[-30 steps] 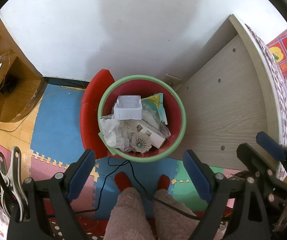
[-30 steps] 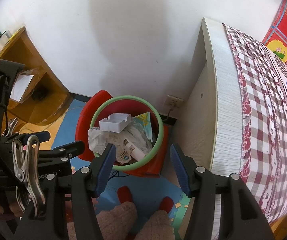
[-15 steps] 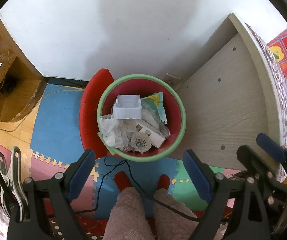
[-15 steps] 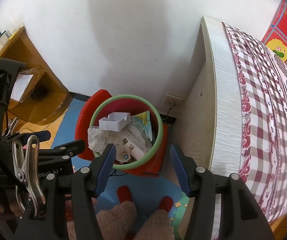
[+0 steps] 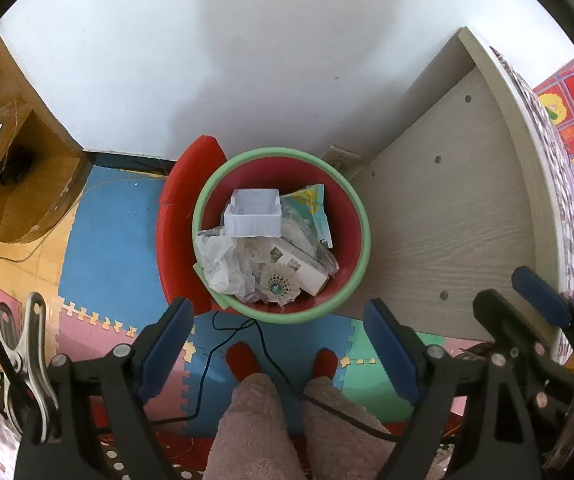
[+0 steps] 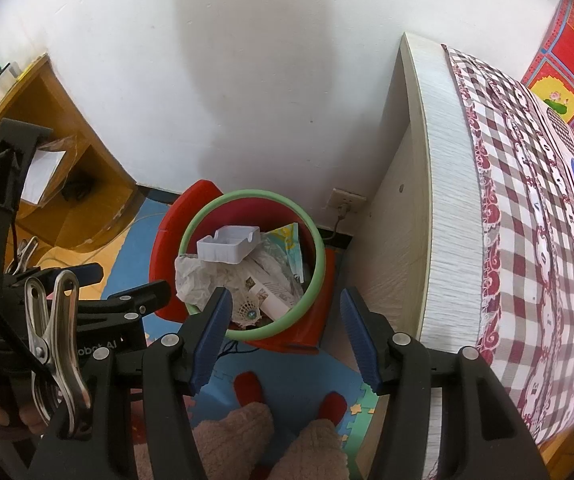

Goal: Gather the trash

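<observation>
A red trash bin with a green rim [image 5: 361, 216] [image 6: 319, 264] stands on the floor between a wall and a table's side panel. It holds a white plastic tray [image 5: 253, 214] [image 6: 229, 245], crumpled paper [image 5: 223, 264], a shuttlecock [image 5: 278, 289] [image 6: 249, 312], a small box and a printed wrapper. My left gripper [image 5: 277, 344] is open and empty above the bin's near side. My right gripper [image 6: 285, 334] is open and empty, also above the bin. Each gripper shows at the edge of the other's view.
A pale wooden panel [image 5: 455, 216] and a table with a checked cloth [image 6: 527, 240] stand to the right. A wooden shelf unit [image 6: 59, 184] stands to the left. Coloured foam mats [image 5: 107, 240], a black cable [image 5: 223, 332] and the person's red-socked feet [image 5: 243, 362] lie below.
</observation>
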